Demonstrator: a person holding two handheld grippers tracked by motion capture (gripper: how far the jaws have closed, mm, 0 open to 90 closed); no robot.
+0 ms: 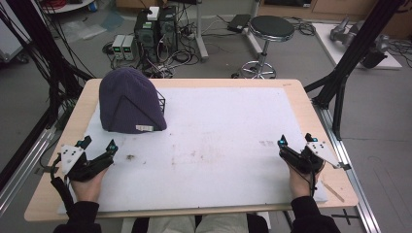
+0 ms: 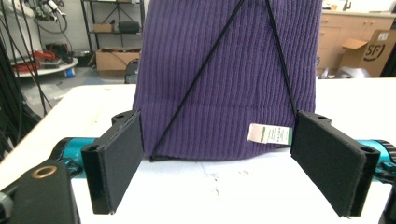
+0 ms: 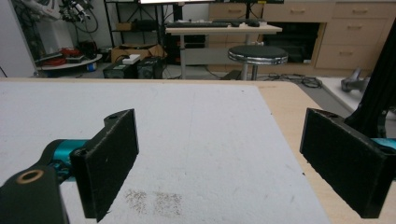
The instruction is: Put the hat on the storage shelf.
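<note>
Near edge: both my hands come in from the bottom of the high view, the left gripper (image 1: pixel 99 144) at the near left of the table (image 1: pixel 301 104), the right gripper (image 1: pixel 296 140) at the near right, well apart from each other.
Left jaws: spread wide with nothing between the pads; I see them resting low over the white mat (image 1: pixel 228 141).
Right jaws: also spread wide and empty, above the mat's right edge.
Hat: a purple knit beanie (image 1: pixel 130 101) sits at the far left of the mat, draped over a black wire frame (image 1: pixel 161 102) whose corner pokes out at its right side.
Left gripper view adds: the beanie (image 2: pixel 229 74) stands straight ahead of my jaws, close, with two thin black rods (image 2: pixel 201 74) crossing its front and a small white and green label (image 2: pixel 270 133) at its lower hem; the ribbed knit reads clearly here, which the high view blurs.
Right gripper view adds: bare mat (image 3: pixel 187 140) ahead with a grey smudge (image 3: pixel 154 201) near the jaws, the wooden table edge (image 3: pixel 289 112) on the right, and a black stool (image 3: pixel 258 55) on the floor beyond.
Open room: centre and right of the mat are free; I have wood margin showing on all sides.
Containers: the frame under the beanie is covered, so I cannot tell what is inside.
</note>
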